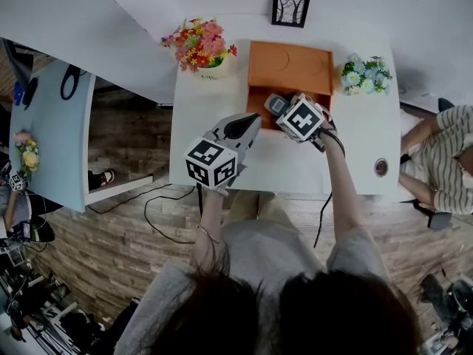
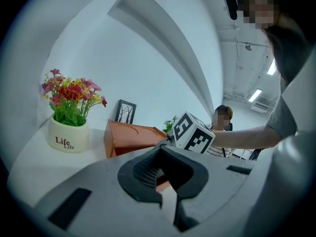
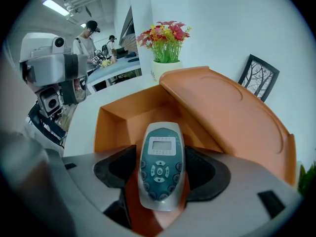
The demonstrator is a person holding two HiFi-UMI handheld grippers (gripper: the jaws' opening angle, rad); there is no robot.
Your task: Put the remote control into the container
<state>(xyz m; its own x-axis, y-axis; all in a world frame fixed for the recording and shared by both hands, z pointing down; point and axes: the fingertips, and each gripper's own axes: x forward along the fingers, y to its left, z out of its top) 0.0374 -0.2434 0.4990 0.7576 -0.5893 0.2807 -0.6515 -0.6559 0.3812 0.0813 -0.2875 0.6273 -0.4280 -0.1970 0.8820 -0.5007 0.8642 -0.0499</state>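
The right claw (image 3: pixel 162 177) squeezes the remote (image 3: pixel 160 149) over the orange box (image 3: pixel 222 112). The left claw (image 2: pixel 160 177) is closed, holding nothing, above the tabletop (image 1: pixel 203 124).

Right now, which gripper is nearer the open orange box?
Right. The right gripper holds the grey remote control over the open orange box; the left gripper hangs just short of its front.

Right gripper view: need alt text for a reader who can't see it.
The right gripper is shut on a grey and teal remote control, buttons up, its tip over an open orange container on a white table. Behind stand a pot of red and pink flowers and a framed tree picture.
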